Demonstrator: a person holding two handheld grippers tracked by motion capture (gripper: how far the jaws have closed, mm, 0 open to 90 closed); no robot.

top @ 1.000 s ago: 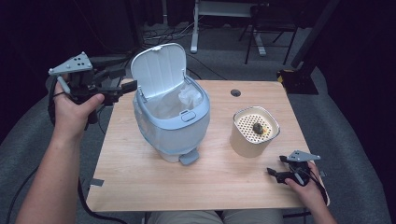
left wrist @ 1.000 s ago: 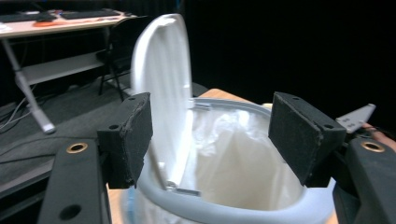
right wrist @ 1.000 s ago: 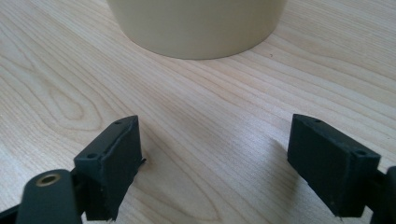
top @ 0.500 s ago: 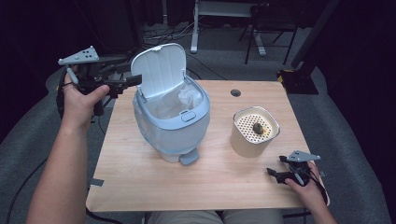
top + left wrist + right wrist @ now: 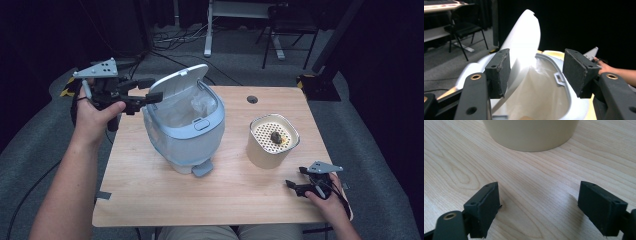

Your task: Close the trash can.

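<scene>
Raised white plastic lid [image 5: 176, 86] of pale-blue pedal bin [image 5: 186, 131] is being straddled by closing left gripper [image 5: 150, 95] jaws, not yet clamped; a glancing grip could be tipping bin. Right gripper [image 5: 291, 185] jaws: released.

left tool [image 5: 152, 96] reached the bin lid [image 5: 175, 85], jaws closing, lid tipped.

Smooth pale plastic bin [image 5: 187, 135], crinkly clear liner [image 5: 192, 107], matt wood-grain table [image 5: 150, 185]

The left tongs [image 5: 152, 95], raised on an extended forearm, have just been closing with pads still apart, while the right tongs [image 5: 290, 186] rest low, jaws apart.
</scene>
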